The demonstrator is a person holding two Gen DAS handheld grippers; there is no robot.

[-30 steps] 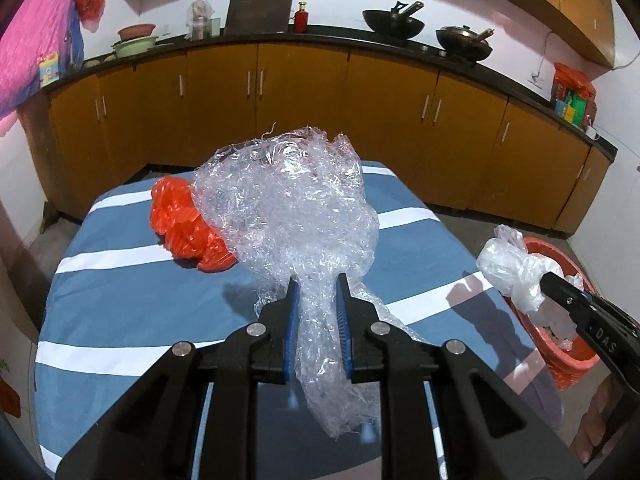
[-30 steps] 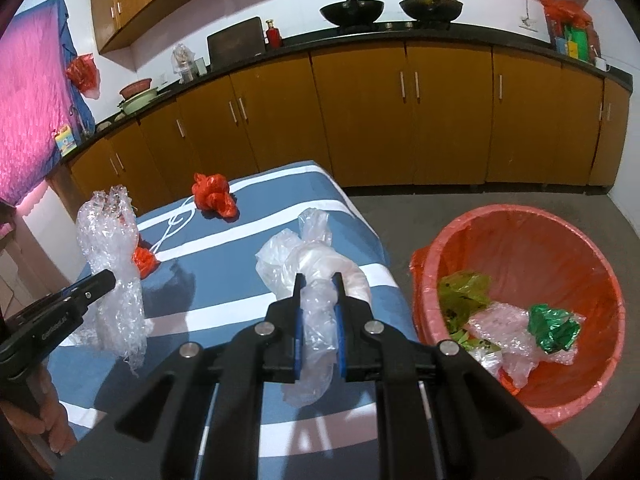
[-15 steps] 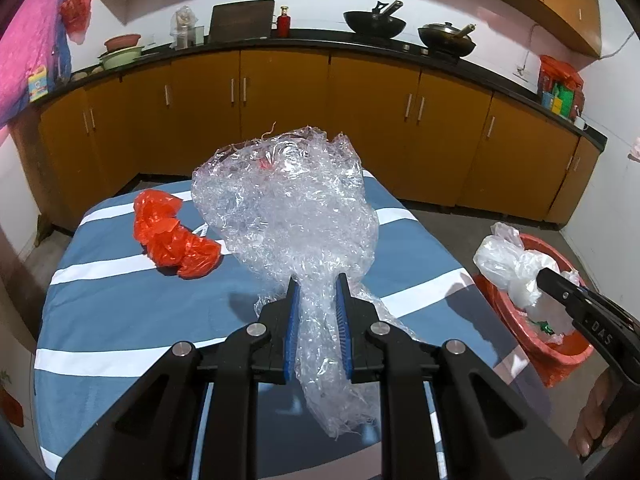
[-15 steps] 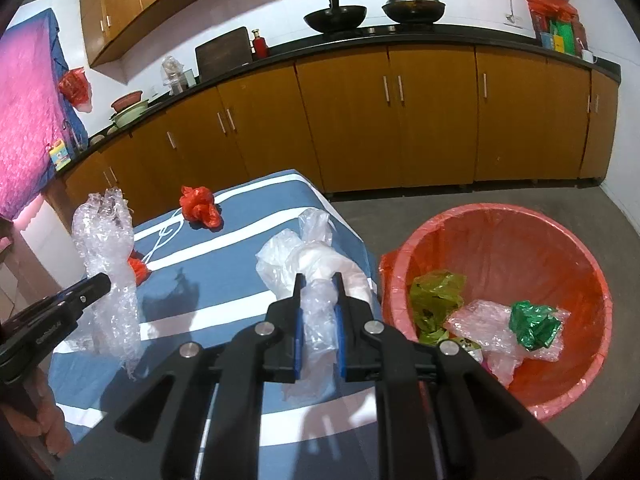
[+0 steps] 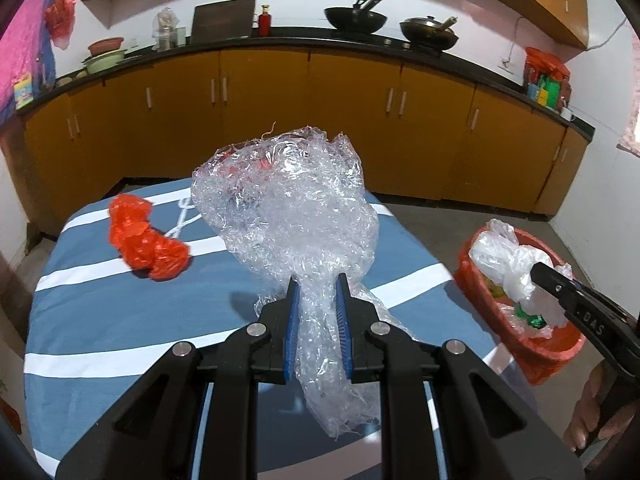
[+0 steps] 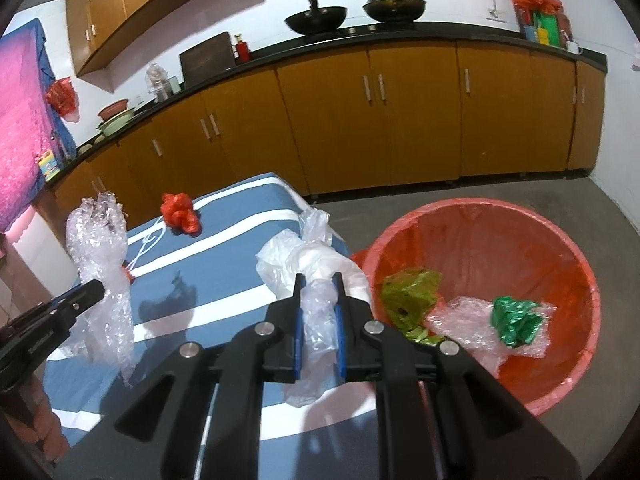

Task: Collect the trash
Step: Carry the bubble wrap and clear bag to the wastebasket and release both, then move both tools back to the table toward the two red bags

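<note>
Both held bundles carried toward the bin

The crumpled clear bubble wrap (image 5: 296,216) and the white plastic bag (image 6: 316,256) have shifted sideways off the blue striped table (image 6: 224,232) toward the round red plastic bin (image 6: 520,240).

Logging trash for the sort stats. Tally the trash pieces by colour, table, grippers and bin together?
Clear or white plastic: 3 (bubble wrap in the left gripper, white bag in the right gripper, clear piece in the red bin)
Red: 1 (red bag on the table)
Green: 2 (olive bag, shiny green wrapper, both in the bin)
Total: 6
</note>
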